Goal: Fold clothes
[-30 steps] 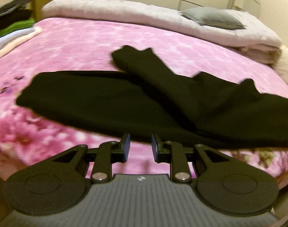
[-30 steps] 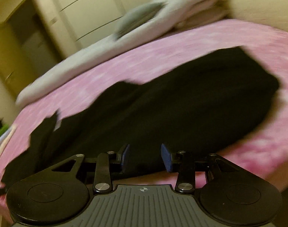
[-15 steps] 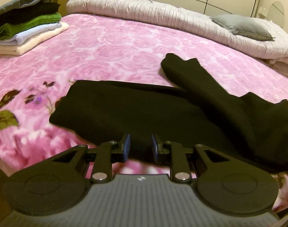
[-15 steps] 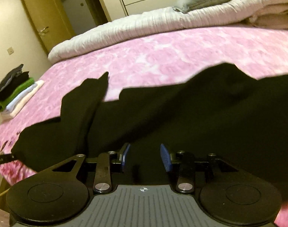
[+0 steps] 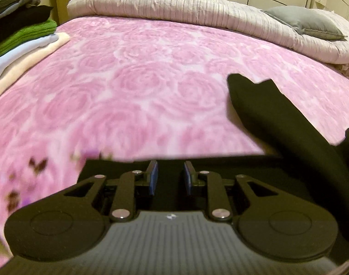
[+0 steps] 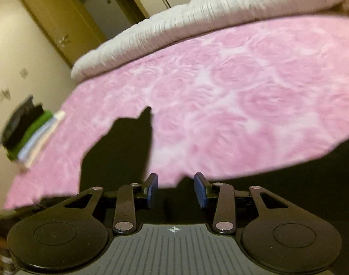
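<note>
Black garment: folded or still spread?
Spread, not folded: the black garment lies loose across the pink blanket, one sleeve sticking out.

the left gripper [image 5: 168, 176] hovered, jaws apart, over a black garment [image 5: 277, 123]. it lay on a pink rose-patterned blanket [image 5: 133, 87].

The black garment [image 5: 277, 123] is cut off at the frame edge; the folded stack [image 6: 30, 135] is blurred.

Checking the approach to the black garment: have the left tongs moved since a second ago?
Yes. The left tongs have closed in on the black garment, whose near edge now lies at their tips; the folded stack looms larger.
</note>
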The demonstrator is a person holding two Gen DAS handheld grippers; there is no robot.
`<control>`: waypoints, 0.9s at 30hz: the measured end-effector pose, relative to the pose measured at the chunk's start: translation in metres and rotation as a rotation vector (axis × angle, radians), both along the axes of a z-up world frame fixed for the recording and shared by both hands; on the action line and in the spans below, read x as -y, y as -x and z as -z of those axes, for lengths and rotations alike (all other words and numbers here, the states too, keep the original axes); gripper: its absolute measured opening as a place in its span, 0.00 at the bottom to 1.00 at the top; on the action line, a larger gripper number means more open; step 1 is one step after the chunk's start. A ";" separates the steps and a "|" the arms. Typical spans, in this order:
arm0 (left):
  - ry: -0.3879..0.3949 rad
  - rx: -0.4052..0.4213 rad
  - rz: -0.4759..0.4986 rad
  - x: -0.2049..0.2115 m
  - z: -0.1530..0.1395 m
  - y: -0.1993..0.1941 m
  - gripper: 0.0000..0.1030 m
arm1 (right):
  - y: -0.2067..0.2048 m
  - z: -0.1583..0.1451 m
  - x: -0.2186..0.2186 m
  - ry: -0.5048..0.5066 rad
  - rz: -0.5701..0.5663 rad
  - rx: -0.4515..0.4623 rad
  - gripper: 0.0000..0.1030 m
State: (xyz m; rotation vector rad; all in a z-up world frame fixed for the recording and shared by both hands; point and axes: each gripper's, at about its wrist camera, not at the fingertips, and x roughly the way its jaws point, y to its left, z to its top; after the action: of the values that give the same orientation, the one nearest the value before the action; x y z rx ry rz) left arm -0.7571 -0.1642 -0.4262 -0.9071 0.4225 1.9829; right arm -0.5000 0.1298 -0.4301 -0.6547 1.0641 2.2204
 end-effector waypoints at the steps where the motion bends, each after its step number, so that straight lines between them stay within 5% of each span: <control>1: -0.006 0.004 -0.002 -0.005 0.000 0.006 0.20 | 0.006 0.004 -0.009 0.048 0.001 -0.025 0.38; 8: -0.053 0.086 -0.054 0.000 -0.001 0.039 0.20 | 0.051 0.042 -0.050 0.351 0.012 -0.139 0.37; 9: -0.063 0.104 -0.069 0.008 -0.001 0.041 0.20 | 0.056 0.041 -0.049 0.333 0.010 -0.142 0.16; 11: -0.087 0.123 -0.110 0.032 -0.005 0.043 0.20 | 0.070 0.025 -0.033 0.217 -0.056 -0.150 0.02; 15: -0.137 0.169 -0.217 0.085 -0.018 0.044 0.18 | 0.106 -0.032 0.056 -0.189 -0.343 -0.130 0.02; 18: -0.180 0.213 -0.293 0.124 -0.026 0.040 0.18 | 0.128 -0.045 0.142 -0.412 -0.569 -0.049 0.06; 23: -0.221 0.273 -0.333 0.165 -0.033 0.023 0.18 | 0.128 -0.020 0.229 -0.548 -0.696 0.142 0.44; 27: -0.206 0.252 -0.222 0.165 -0.034 0.000 0.18 | 0.092 -0.012 0.247 -0.532 -0.640 0.163 0.52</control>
State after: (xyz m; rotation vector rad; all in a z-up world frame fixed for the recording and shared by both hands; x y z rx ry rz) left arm -0.7570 -0.3289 -0.3925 -1.0907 -0.0271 2.0305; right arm -0.5918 -0.1167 -0.4181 -0.9987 0.1466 2.7562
